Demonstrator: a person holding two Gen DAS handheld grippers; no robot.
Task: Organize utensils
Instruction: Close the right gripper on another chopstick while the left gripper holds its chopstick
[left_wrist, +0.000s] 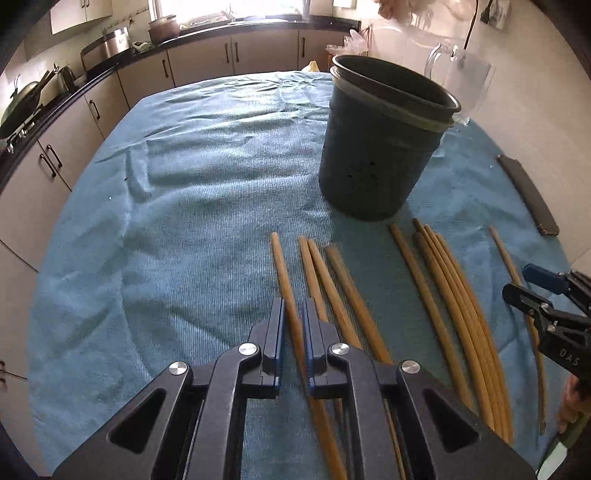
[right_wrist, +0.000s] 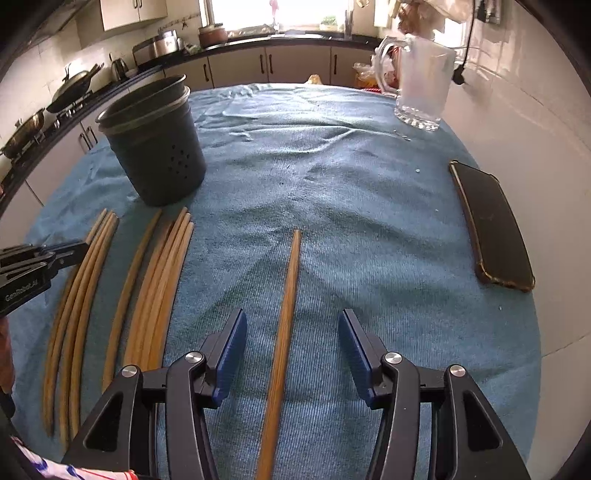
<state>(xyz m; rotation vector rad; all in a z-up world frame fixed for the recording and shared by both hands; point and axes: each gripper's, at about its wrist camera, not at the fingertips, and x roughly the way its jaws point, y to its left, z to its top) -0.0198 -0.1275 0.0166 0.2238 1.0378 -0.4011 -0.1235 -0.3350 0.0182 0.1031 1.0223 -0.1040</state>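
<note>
Several wooden chopsticks lie side by side on the blue cloth in front of a dark green holder cup (left_wrist: 384, 147), which also shows in the right wrist view (right_wrist: 155, 147). My left gripper (left_wrist: 293, 314) is shut on the leftmost chopstick (left_wrist: 282, 266). My right gripper (right_wrist: 293, 328) is open, its fingers either side of a lone chopstick (right_wrist: 288, 295) that lies on the cloth. That chopstick (left_wrist: 513, 269) lies apart at the right of the row. The right gripper (left_wrist: 532, 291) shows at the right edge of the left wrist view.
A black phone (right_wrist: 491, 225) lies at the table's right side near the wall. A glass mug (right_wrist: 421, 88) stands at the back right. The blue cloth (right_wrist: 332, 177) covers the table. Kitchen counters run behind and to the left.
</note>
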